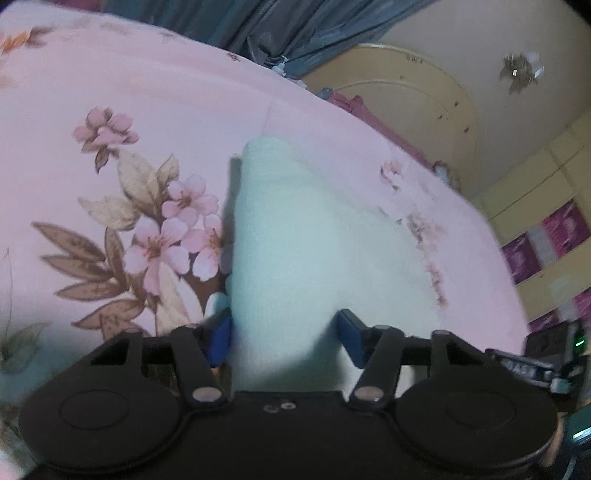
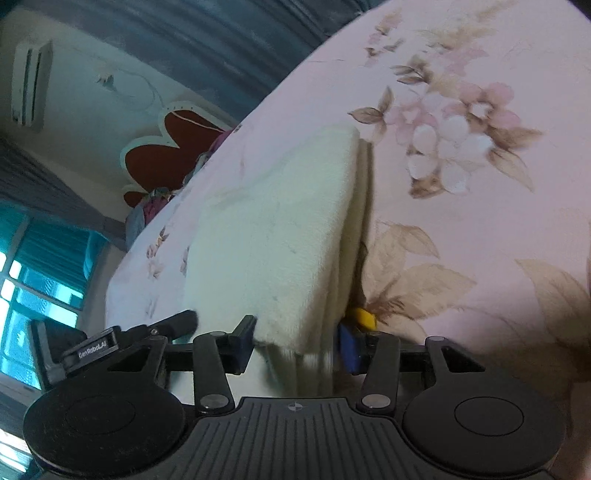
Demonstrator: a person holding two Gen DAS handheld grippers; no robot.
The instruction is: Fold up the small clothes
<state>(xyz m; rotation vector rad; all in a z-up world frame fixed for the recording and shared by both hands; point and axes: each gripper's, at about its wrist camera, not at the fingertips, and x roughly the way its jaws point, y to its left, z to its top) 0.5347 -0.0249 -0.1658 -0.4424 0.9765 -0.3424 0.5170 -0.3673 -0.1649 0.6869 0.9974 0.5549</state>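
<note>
Pink flowered bedsheet point(image 1: 147, 110) under everything. Folded white towel point(image 1: 295, 229) lying on it, layers stacked. Left gripper point(image 1: 284, 332) fingers spread wide, towel edge in between. Right gripper point(image 2: 295, 345) fingers spread too, around the towel's near end point(image 2: 273, 236). Blue-grey curtain point(image 1: 295, 26) behind.

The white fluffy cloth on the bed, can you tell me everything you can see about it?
The white cloth looks soft and fuzzy, like towel fabric. It is folded into several layers, with stacked edges showing along one side. It lies on the pink flowered bedsheet. The right gripper and the left gripper each have their blue fingers either side of its near end.
</note>
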